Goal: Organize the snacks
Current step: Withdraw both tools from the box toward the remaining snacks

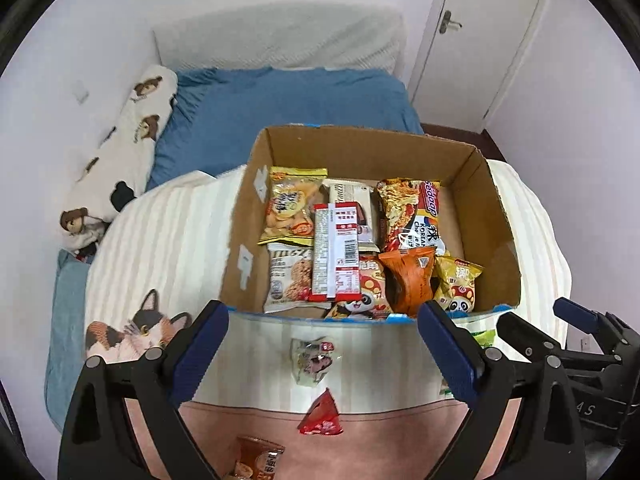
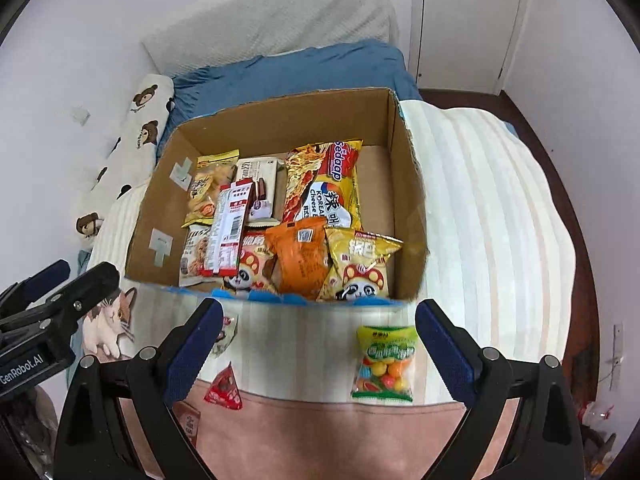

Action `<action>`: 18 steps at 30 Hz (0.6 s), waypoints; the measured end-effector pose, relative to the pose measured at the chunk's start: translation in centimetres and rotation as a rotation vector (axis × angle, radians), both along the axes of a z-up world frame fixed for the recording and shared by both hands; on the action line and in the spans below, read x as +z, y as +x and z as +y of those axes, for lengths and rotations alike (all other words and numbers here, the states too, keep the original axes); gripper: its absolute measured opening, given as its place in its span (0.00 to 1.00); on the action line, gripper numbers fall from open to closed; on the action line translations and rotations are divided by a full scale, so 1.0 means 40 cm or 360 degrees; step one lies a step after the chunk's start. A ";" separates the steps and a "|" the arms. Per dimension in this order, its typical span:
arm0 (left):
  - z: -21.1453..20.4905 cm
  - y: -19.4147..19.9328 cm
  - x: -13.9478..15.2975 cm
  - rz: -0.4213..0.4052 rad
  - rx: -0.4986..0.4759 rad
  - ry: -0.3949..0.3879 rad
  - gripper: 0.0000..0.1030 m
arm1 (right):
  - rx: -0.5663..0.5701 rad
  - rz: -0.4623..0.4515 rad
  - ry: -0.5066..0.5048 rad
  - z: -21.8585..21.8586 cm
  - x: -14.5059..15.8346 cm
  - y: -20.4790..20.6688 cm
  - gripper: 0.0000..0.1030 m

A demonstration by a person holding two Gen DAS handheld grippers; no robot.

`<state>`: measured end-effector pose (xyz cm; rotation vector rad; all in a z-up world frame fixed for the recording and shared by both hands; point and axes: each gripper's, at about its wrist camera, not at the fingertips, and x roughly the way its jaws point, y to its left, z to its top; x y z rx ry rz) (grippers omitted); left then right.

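Grippers are hanging with jaws apart and empty: left gripper, right gripper. Near them, a red packet and a candy bag are lying on the blanket. Farther off, a cardboard box is sitting full of snacks.

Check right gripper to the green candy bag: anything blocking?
Nothing visible does. The right gripper is open and empty, and the green candy bag lies alone on the blanket below it, in front of the box.
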<state>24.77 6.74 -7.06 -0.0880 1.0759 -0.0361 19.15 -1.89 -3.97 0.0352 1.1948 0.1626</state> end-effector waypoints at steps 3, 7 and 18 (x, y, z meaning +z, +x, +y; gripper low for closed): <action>0.007 -0.041 0.019 -0.0061 0.0014 0.0029 0.94 | -0.0001 -0.0040 0.0003 -0.002 0.017 -0.044 0.96; 0.008 -0.089 0.037 -0.0105 0.0016 0.0041 0.94 | -0.0022 -0.0085 0.0033 -0.015 0.037 -0.097 0.96; 0.011 -0.181 -0.010 -0.0064 0.0048 0.0024 0.94 | -0.0133 -0.0016 0.0174 -0.107 0.013 -0.175 0.96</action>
